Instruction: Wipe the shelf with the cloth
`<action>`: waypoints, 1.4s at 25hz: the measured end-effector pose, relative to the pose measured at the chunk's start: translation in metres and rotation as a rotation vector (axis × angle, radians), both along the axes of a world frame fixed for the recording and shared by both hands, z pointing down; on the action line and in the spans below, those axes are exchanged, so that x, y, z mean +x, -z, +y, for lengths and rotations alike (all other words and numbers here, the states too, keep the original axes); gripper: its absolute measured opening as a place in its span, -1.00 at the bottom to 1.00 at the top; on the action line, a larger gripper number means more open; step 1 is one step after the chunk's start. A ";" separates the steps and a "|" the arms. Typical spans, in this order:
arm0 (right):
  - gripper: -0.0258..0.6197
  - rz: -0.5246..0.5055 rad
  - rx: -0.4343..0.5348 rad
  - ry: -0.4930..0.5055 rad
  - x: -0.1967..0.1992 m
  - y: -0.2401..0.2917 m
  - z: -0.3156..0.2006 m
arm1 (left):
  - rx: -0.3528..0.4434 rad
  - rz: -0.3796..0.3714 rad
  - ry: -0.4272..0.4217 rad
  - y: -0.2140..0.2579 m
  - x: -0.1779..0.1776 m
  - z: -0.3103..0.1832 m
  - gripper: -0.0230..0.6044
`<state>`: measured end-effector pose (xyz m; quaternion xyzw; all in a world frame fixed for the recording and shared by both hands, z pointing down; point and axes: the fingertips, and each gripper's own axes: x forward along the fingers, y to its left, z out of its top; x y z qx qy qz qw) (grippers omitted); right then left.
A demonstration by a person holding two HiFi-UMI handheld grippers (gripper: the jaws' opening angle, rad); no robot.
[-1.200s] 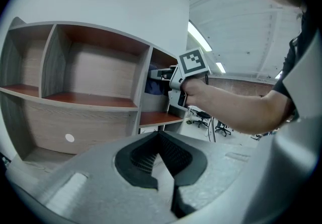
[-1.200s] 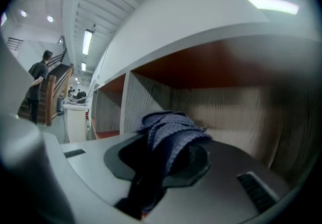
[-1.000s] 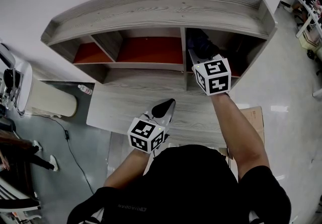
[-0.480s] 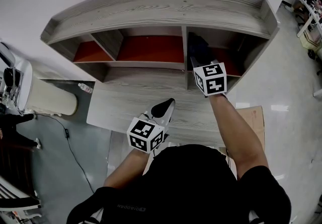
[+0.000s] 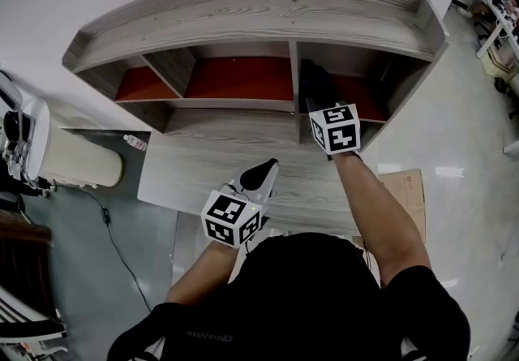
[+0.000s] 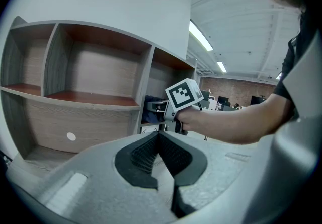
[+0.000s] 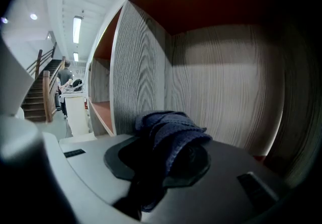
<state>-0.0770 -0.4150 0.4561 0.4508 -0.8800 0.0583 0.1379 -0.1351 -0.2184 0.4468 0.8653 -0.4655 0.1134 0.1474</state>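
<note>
The dark blue cloth (image 7: 170,128) was seen clamped between the jaws of the right gripper (image 7: 166,155), bunched over their tips and hanging down between the pads. That gripper was held inside the right-hand upper compartment of the grey wood-grain shelf (image 5: 243,15). The compartment's back wall lay straight ahead of it, the upright divider (image 7: 141,62) just to its left and a red panel above it (only the near part was lit). Whether the cloth touched the compartment floor could not be told. The left gripper (image 5: 261,175) was held over the lower board (image 5: 186,169), the right gripper lying ahead of it and to its right, well apart. Its jaws were brought together with nothing between them.
</note>
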 end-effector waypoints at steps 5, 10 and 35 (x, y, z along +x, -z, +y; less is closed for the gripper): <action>-0.62 0.006 -0.007 -0.005 0.000 -0.005 -0.001 | -0.002 0.001 -0.001 0.000 0.000 0.001 -0.90; -0.63 0.008 -0.011 -0.007 0.000 -0.009 -0.001 | -0.001 0.002 0.003 0.000 -0.001 0.001 -0.90; -0.63 0.002 -0.023 -0.203 0.095 -0.006 -0.007 | 0.005 0.008 -0.082 0.001 0.029 -0.005 -0.90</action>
